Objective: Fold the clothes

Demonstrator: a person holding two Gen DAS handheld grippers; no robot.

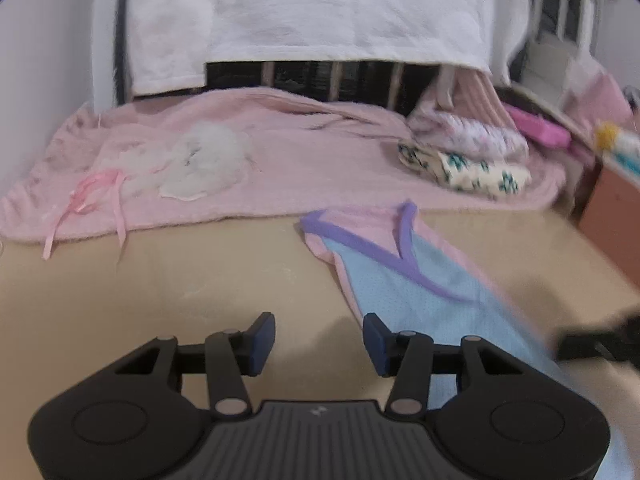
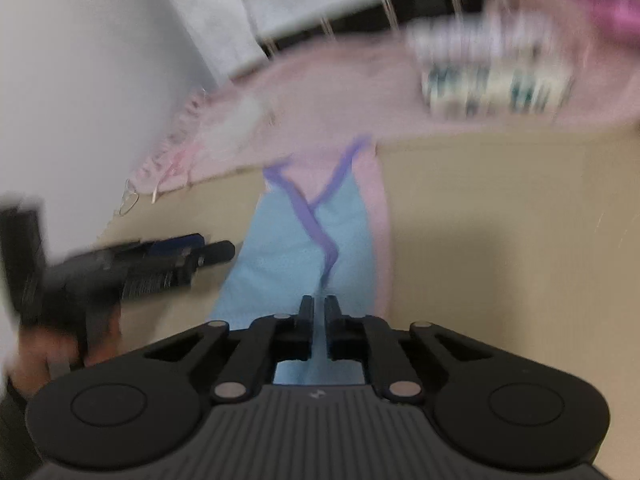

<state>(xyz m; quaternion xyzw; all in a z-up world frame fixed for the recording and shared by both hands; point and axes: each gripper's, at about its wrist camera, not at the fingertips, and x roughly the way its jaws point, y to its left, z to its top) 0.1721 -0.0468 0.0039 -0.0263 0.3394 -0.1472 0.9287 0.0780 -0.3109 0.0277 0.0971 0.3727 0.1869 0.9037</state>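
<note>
A small light-blue and pink garment (image 1: 404, 280) with purple trim lies on the tan tabletop (image 1: 180, 280), neck end pointing away. My left gripper (image 1: 319, 330) hovers open at its left edge, nothing between the fingers; the right fingertip (image 1: 376, 338) sits over the blue cloth. In the right wrist view the garment (image 2: 288, 248) runs up into my right gripper (image 2: 319, 306), whose jaws stand almost together, pinching the cloth by the purple trim. The left gripper (image 2: 212, 252) shows blurred at the left, held by a hand (image 2: 60, 352).
A pink towel (image 1: 280, 152) covers the back of the table, with a white frilly piece (image 1: 204, 168) and pink ribbons (image 1: 88, 200) on it. Folded patterned clothes (image 1: 468, 160) are stacked at the back right. A white towel (image 1: 320, 12) hangs behind. A wall borders the left.
</note>
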